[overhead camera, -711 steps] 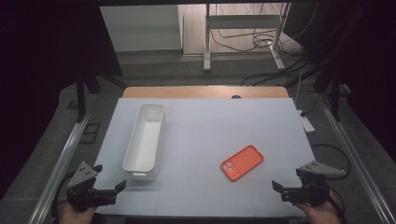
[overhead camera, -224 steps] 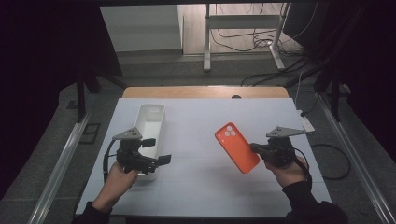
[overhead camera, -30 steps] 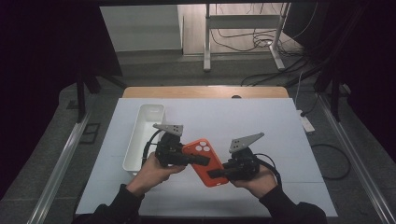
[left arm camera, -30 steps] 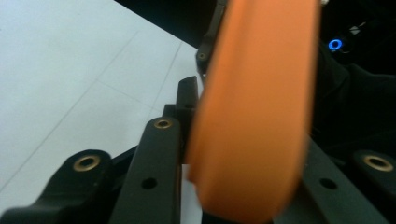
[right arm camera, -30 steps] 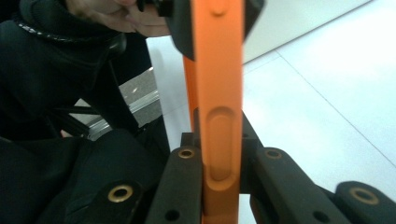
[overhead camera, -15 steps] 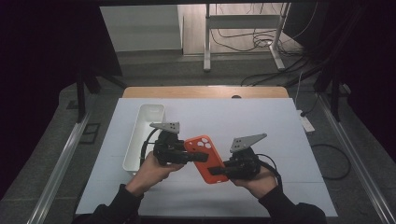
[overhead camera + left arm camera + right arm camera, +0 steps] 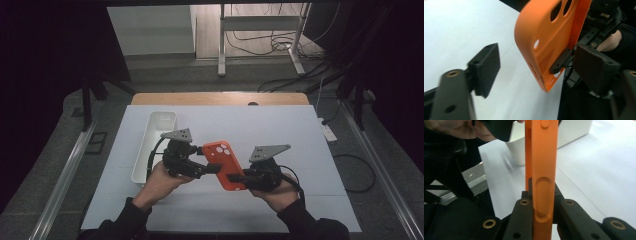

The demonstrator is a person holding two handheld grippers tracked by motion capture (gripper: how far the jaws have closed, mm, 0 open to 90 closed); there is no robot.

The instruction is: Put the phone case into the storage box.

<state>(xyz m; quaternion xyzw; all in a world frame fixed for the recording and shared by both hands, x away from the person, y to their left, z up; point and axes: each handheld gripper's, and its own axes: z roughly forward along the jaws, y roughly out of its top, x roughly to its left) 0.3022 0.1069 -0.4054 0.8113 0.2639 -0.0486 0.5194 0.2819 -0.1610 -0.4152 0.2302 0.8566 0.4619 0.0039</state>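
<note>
phone case: the orange soft plastic phone case with camera cut-outs [image 7: 226, 163] is held above the white table [image 7: 300, 130], between the two grippers, tilted on edge.
right gripper: the right gripper [image 7: 239, 178] clamps the case's lower edge, jaws closed tight on it, at the case's 5 o'clock.
left gripper: the left gripper [image 7: 536, 63] has just been opening; its jaws stand apart, pads [image 7: 487, 66] clear of the case between them.
bin: the long white plastic bin [image 7: 152, 142] sits at 9 o'clock of the case.

The high view looked forward and down from above my side of the white table [image 7: 320, 145]. Each gripper view rode close behind its own jaws, mine facing one another. All three shared the orange phone case [image 7: 226, 162] [image 7: 549, 37] [image 7: 541, 165].
</note>
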